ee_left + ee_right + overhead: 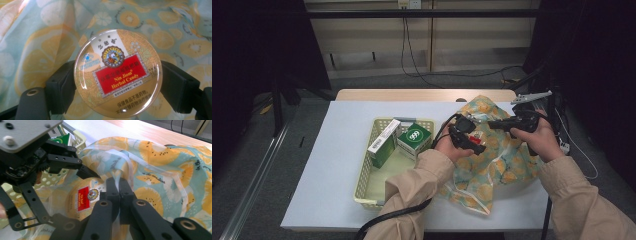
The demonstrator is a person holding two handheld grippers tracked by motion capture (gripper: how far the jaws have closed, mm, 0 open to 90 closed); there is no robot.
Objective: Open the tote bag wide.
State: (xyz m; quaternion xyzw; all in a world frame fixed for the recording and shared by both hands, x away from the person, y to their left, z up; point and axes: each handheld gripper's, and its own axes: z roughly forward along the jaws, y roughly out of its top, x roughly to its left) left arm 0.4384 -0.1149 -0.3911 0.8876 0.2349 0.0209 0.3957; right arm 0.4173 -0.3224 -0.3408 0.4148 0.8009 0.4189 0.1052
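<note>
Item 1: left hand-held gripper (pixel 473 139), seen right of centre in the high view, over the patterned bag. Its 2 black jaws are spread wide and are pressed against the left and right edges of a round candy tin (pixel 117 72), which is held between them. In the left gripper view the tin is seen at centre frame, lid toward the camera, with a gold rim, a red label panel and a small round emblem above it. In the right gripper view the same tin (pixel 83 198) is seen at lower left of centre, through the thin bag fabric.

Item 2: right hand-held gripper (pixel 492 124), placed in the upper right of the high view and pointed toward the left of the frame. Its jaws are closed fully together on a fold of the bag's pale edge band (pixel 117 173), pinched at centre frame in the right gripper view.

Item 3: bag (pixel 492 175), thin fabric, pale blue-green with orange citrus slices, spread over the right half of the tabletop (pixel 327 175), directly under both grippers.

Item 4: basket (pixel 364 187), pale yellow plastic with perforated walls, set left of centre in the high view, just beside the bag. 2 boxes are held in its far end: a white and green carton (pixel 383 144), tilted, and a green box (pixel 414 136) with a white round mark, touching each other.
</note>
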